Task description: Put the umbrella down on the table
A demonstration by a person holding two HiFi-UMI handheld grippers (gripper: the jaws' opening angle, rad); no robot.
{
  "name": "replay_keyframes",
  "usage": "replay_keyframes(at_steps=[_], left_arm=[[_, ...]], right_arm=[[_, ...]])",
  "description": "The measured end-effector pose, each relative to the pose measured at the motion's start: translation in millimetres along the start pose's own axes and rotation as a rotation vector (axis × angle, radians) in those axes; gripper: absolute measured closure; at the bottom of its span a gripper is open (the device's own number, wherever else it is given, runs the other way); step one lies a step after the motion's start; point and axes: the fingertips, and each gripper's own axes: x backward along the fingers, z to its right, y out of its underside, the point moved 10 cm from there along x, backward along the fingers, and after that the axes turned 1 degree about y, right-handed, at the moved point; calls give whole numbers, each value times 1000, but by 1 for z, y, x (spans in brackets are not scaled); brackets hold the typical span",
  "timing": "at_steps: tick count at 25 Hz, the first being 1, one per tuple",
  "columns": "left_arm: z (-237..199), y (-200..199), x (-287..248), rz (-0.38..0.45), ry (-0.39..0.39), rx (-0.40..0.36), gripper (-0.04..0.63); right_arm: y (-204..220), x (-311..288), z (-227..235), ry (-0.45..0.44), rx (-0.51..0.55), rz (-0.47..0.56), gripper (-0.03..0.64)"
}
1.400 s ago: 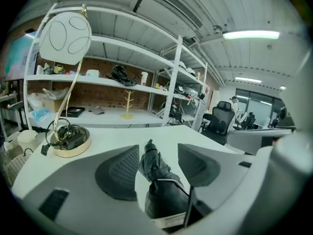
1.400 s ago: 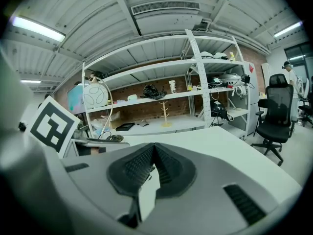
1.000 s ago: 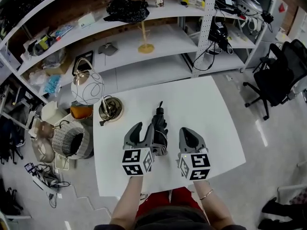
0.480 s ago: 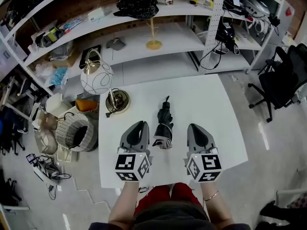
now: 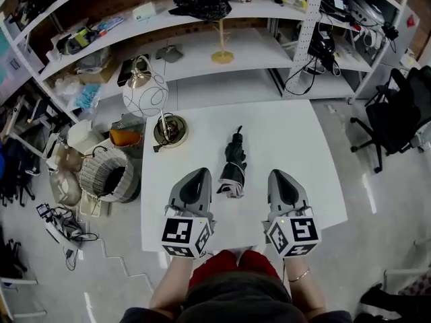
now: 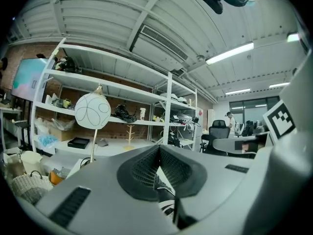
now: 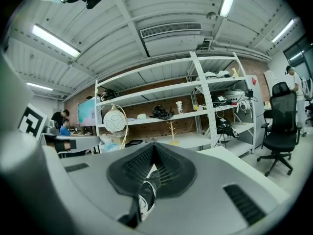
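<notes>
Black folded umbrella [image 5: 234,163] lies flat on the white tabletop [image 5: 289,140], running lengthwise away from the person. It sits between the two tongs and a little ahead of them, touching neither. Left tongs [image 5: 197,177] are closed, jaws together, nothing in them. Right tongs [image 5: 279,178] are the same: jaws together, empty. Both hover over the near part of the tabletop. Globe lamp [image 5: 144,94] at the far-left corner, wicker basket [image 5: 108,177] on the floor beside it.
</notes>
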Motion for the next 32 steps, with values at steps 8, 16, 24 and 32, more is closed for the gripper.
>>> replay_keyframes(at_steps=[8, 16, 24, 32], left_arm=[[8, -3, 23, 28, 27, -24, 583], [2, -12, 43, 63, 36, -2, 583], [-2, -11, 55, 62, 39, 6, 583], [-4, -11, 68, 64, 47, -6, 583]], right_arm=[[-7, 22, -9, -7, 13, 41, 601], [-13, 32, -23, -15, 35, 60, 603], [-13, 39, -42, -26, 72, 87, 603], [-10, 46, -51, -16, 55, 105, 603]])
